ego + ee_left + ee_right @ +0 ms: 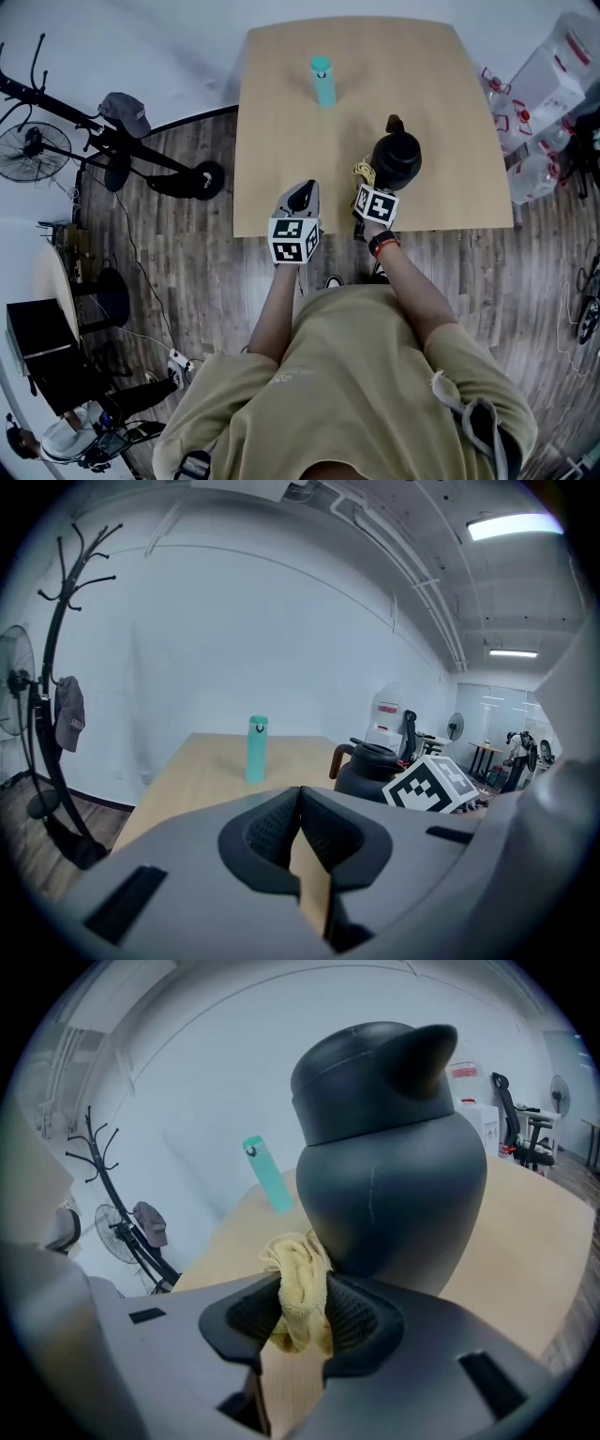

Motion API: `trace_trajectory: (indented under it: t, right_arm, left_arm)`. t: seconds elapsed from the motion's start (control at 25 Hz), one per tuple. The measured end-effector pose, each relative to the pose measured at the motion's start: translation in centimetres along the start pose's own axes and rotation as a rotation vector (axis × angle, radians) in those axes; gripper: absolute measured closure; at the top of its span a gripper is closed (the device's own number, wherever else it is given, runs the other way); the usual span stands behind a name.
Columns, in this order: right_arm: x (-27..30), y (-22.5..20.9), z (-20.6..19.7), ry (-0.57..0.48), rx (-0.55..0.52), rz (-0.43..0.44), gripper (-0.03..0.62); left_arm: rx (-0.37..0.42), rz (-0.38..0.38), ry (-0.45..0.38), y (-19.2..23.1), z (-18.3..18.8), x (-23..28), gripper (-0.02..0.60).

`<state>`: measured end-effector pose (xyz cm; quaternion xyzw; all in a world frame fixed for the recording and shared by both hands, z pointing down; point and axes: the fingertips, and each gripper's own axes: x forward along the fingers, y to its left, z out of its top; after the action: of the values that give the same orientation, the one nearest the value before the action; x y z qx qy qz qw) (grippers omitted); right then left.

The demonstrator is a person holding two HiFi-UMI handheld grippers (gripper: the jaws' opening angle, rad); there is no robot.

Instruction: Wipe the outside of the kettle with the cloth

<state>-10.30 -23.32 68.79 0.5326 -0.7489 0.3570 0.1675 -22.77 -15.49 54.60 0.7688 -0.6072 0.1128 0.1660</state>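
A black kettle (397, 157) with a brown handle stands near the table's front right; it fills the right gripper view (389, 1162). My right gripper (305, 1309) is shut on a yellow cloth (298, 1283), whose bunched top touches the kettle's lower left side. From the head view the cloth (363, 173) shows between that gripper (367, 192) and the kettle. My left gripper (302, 199) hovers at the table's front edge, left of the kettle, shut with nothing between its jaws (300, 832). The kettle (370, 766) appears to its right.
A teal bottle (322, 81) stands upright at the table's (281, 141) far middle. A coat rack (103, 131) and a fan (33, 150) stand on the wooden floor at the left. Water jugs (544, 103) crowd the right side.
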Motion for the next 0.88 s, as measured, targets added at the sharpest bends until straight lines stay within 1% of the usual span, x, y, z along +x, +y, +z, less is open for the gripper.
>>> trace_trajectory:
  t: [0.16,0.32,0.88]
  right_arm:
    - [-0.4,-0.6,0.1,-0.006,0.038,-0.004,0.451]
    - [-0.9,-1.2,-0.1,-0.004,0.073,0.009,0.451]
    - [-2.1,-2.3,-0.6,0.008,0.061,0.038,0.448]
  left_arm:
    - [0.007,0.001,-0.003,-0.5,0.4,0.1,0.558]
    - [0.01,-0.002,0.004,-1.3,0.0,0.1,0.558]
    - [0.017,-0.036,0.018,-3.9,-0.7,0.7,0.558]
